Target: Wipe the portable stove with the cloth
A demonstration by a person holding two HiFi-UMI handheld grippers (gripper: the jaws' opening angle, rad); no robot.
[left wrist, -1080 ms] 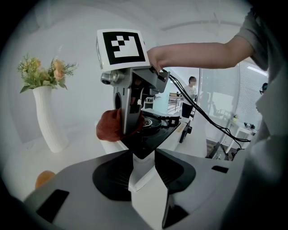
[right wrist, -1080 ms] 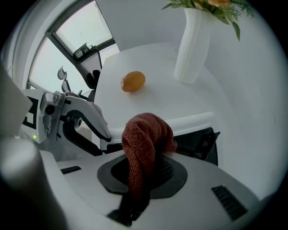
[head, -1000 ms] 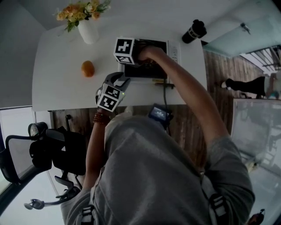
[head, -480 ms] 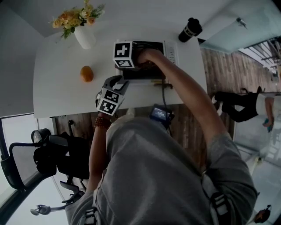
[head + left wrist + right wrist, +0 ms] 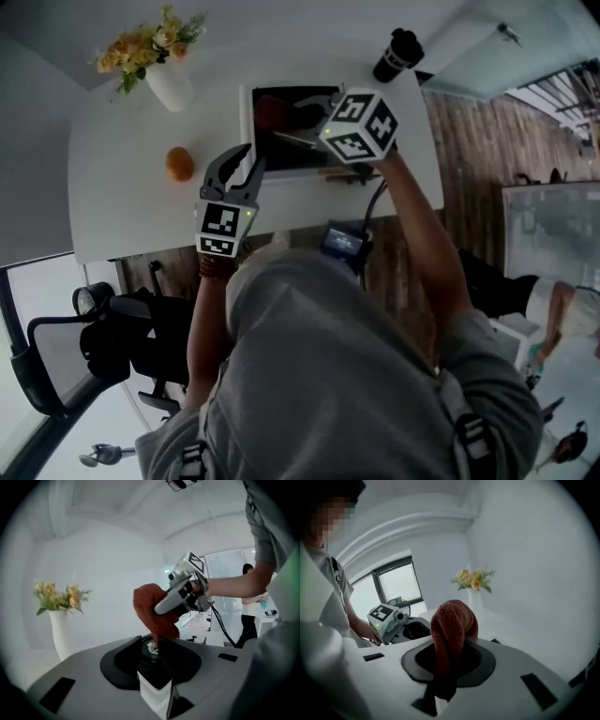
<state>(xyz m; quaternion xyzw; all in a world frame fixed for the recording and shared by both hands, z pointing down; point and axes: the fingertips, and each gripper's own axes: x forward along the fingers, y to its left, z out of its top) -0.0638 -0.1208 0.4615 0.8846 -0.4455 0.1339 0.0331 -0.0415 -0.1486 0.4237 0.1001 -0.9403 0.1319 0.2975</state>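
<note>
Lifted clear of the portable stove (image 5: 281,155) since the earlier frames: the cloth (image 5: 452,634), a rust-red towel, which was down on the stove top and is now carried above it. It is clamped in the right gripper (image 5: 289,120), bunched over the jaws and hanging below them, no longer touching the surface. The stove is left where it was, near the far middle of the white table (image 5: 122,197), its dark top now mostly uncovered. The left gripper (image 5: 239,169) has been raised too, from the table's near edge to just beside the stove's left side; its jaws have just been closing but are seen apart at a middling gap, with nothing between them. Contact between cloth and stove is broken, so no wiping is being done at this moment. It is judged either a pause before another pass or the end of the wipe; which one cannot be told. A vase of flowers (image 5: 169,84) and an orange (image 5: 180,164) are seen well left of the stove, and a dark bottle (image 5: 394,54) at the far right corner.
</note>
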